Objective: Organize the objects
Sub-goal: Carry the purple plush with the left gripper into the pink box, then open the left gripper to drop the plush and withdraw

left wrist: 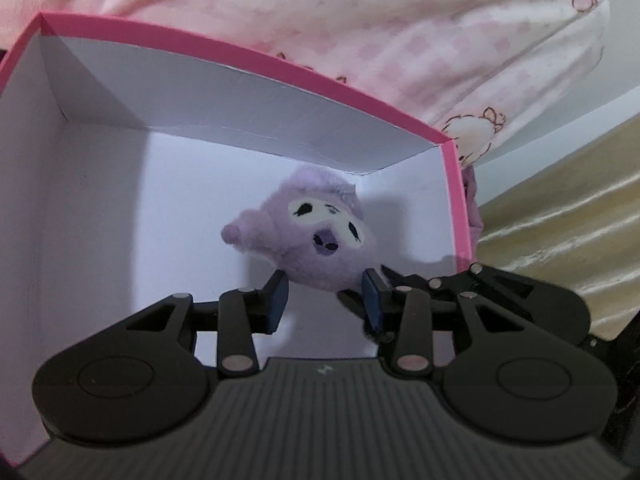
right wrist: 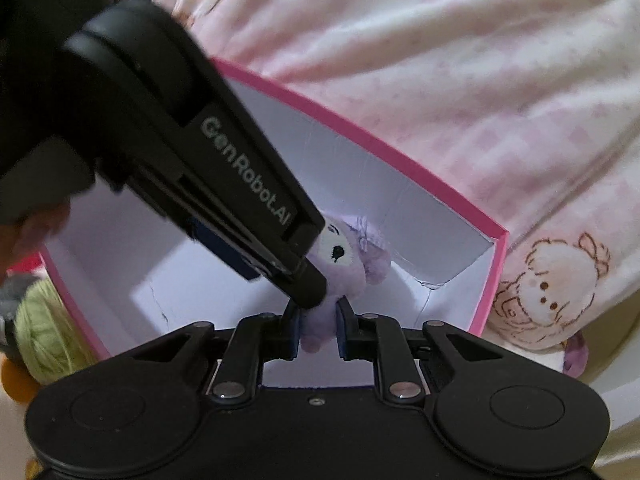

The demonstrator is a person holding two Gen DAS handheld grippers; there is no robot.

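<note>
The purple plush toy [right wrist: 344,276] hung inside the pink box [left wrist: 248,60], above its white floor. The right gripper [right wrist: 318,330] was clamped on its lower end; the left gripper [left wrist: 326,296] flanked it, apparently pinching.

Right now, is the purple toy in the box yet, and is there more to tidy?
Almost. The purple plush toy hangs inside the pink box, pinched by both the left gripper and right gripper, not yet let go. Outside the box, green yarn still looks like it needs putting away.
</note>
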